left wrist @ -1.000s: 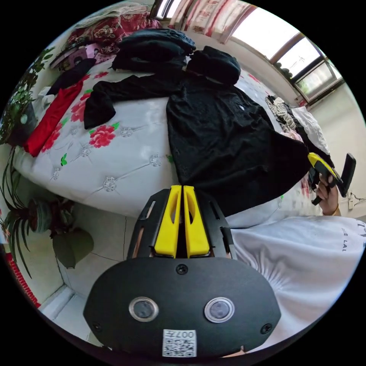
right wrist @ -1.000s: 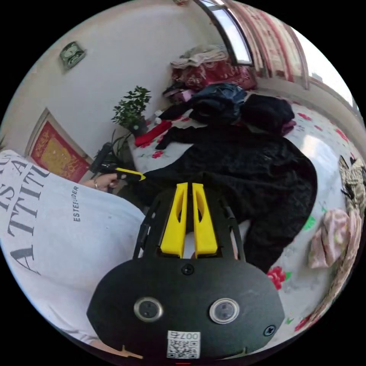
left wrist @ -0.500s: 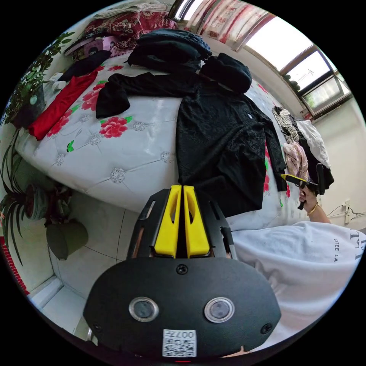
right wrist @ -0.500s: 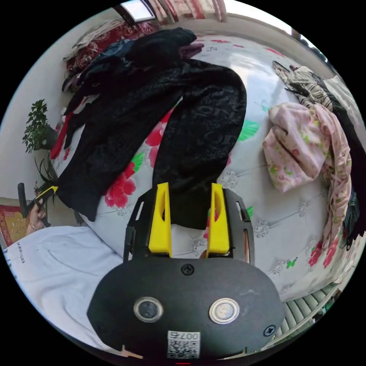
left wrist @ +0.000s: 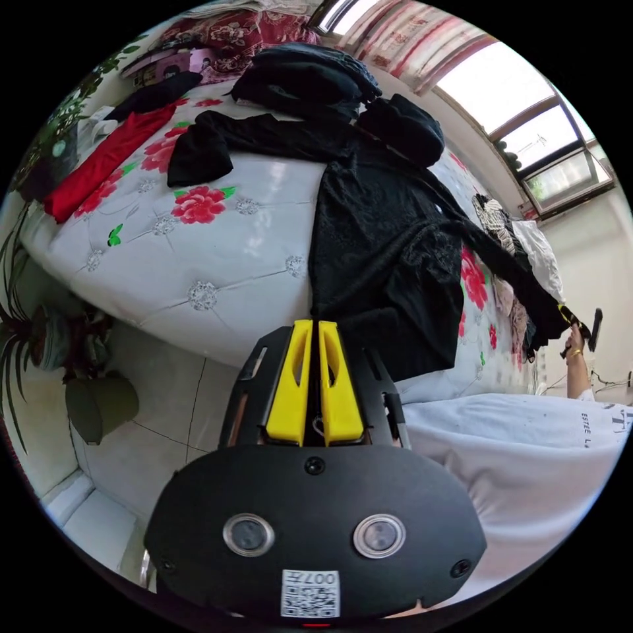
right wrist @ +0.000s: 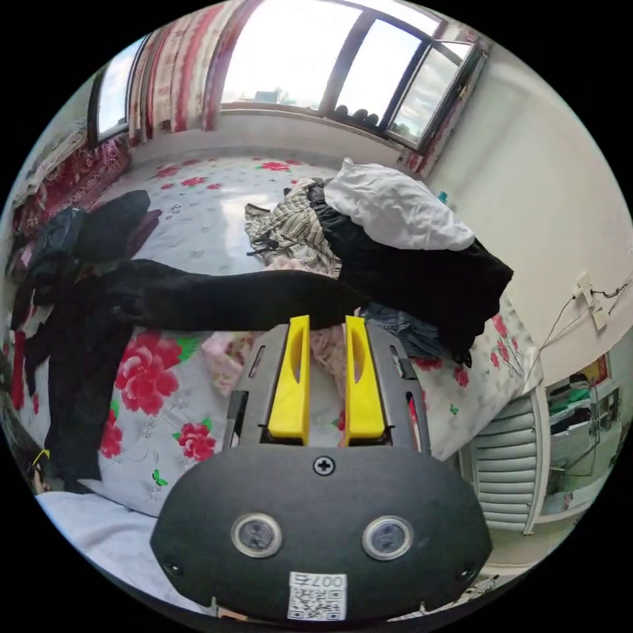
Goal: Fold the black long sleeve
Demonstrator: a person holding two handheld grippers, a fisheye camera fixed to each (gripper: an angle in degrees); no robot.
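The black long sleeve (left wrist: 382, 250) lies spread on the bed, its hem hanging over the near edge. My left gripper (left wrist: 315, 324) is shut at the hem's left corner, with black cloth at its tips. One sleeve (left wrist: 217, 142) lies stretched across the quilt on the far side. The other sleeve (right wrist: 217, 300) is pulled out taut above the bed, and my right gripper (right wrist: 321, 320) is shut on its cuff. In the left gripper view the right gripper (left wrist: 572, 320) shows at that sleeve's end, in a hand.
The bed (left wrist: 217, 264) has a white quilt with red flowers. On it lie a red garment (left wrist: 99, 168), a dark pile (left wrist: 303, 76), a pink garment (right wrist: 224, 356) and a heap of clothes (right wrist: 395, 224). Potted plants (left wrist: 86, 395) stand on the floor. A radiator (right wrist: 508, 461) is by the wall.
My right gripper let go of the hem, opened around the folded-in sleeve's cuff, then shut on it and drew the sleeve out sideways. My left gripper stayed shut at the hem.
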